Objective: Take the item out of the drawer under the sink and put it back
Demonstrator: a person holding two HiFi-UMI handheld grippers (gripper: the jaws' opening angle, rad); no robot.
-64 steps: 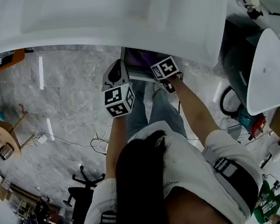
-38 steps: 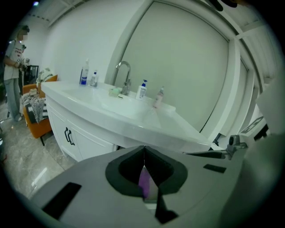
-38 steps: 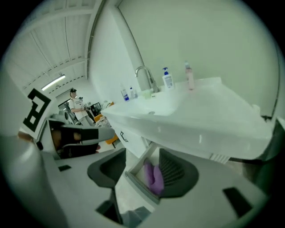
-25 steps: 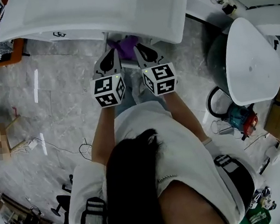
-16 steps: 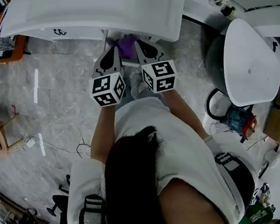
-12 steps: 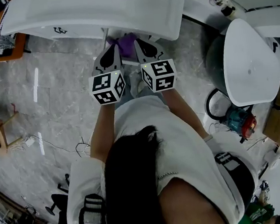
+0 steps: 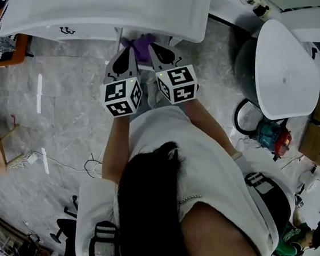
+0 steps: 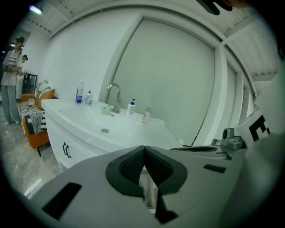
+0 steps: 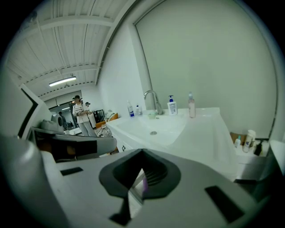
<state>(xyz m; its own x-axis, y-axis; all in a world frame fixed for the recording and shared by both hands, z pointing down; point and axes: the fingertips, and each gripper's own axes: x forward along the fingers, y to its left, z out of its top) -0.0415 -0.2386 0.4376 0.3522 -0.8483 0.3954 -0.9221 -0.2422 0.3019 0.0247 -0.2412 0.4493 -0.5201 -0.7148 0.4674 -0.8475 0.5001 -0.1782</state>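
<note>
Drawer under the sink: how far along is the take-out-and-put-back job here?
Done: the drawer is pulled out, with the purple item lying in it. In hand: nothing. The left gripper and right gripper are both shut and empty, side by side in front of the drawer. Left: these views cannot tell whether the item has been out yet. The drawer probably needs closing at the end.

One sink [image 9: 200,129], one tap [image 9: 153,101] at its twelve o'clock, four bottles [image 9: 171,107] by it, one purple item [image 7: 140,41], two grippers: left gripper [image 7: 129,49], right gripper [image 7: 152,45].
</note>
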